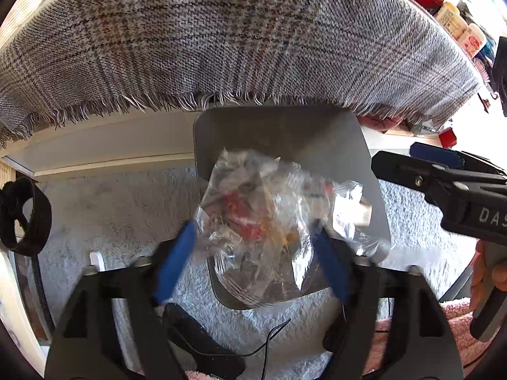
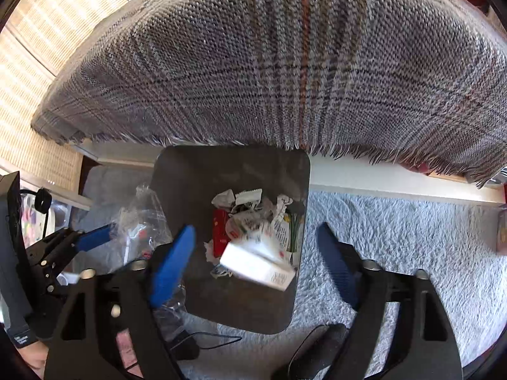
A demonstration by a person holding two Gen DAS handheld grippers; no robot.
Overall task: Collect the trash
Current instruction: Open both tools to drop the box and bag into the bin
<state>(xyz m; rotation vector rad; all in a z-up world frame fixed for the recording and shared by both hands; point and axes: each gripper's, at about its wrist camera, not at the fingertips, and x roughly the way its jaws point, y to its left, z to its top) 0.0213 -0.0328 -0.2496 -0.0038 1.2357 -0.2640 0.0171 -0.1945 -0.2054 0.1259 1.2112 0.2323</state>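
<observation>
Where the plaid cloth (image 1: 240,38) hung with its frayed edge over a white bench edge (image 1: 104,145), a dark grey bin (image 2: 231,171) stood open-topped on pale shaggy carpet (image 2: 405,247).

Item, left gripper (image 1: 253,253): blue fingers (image 1: 176,264) spread wide, pads not pressing. Between them, over the bin mouth, a crumpled clear plastic bag (image 1: 263,221) with red and orange scraps inside, blurred.

Item, right gripper (image 2: 256,262): blue fingers (image 2: 172,266) spread wide, nothing pinched. Between them, over the bin, a white carton (image 2: 259,262), tilted and blurred, apart from both pads.

Left wrist view alone showed: the bag filling the bin opening and hiding its contents; red mesh and bottles (image 1: 456,22) at upper right; a black strap (image 1: 25,215) at left; the right gripper entering from the right with a hand (image 1: 488,272) below it.

Right wrist view alone showed: the bin's contents (image 2: 253,215), crumpled white paper, a red wrapper, printed packets; a woven blind (image 2: 38,63) at left; the left gripper beside the bin's left wall with the clear bag at its tip.
</observation>
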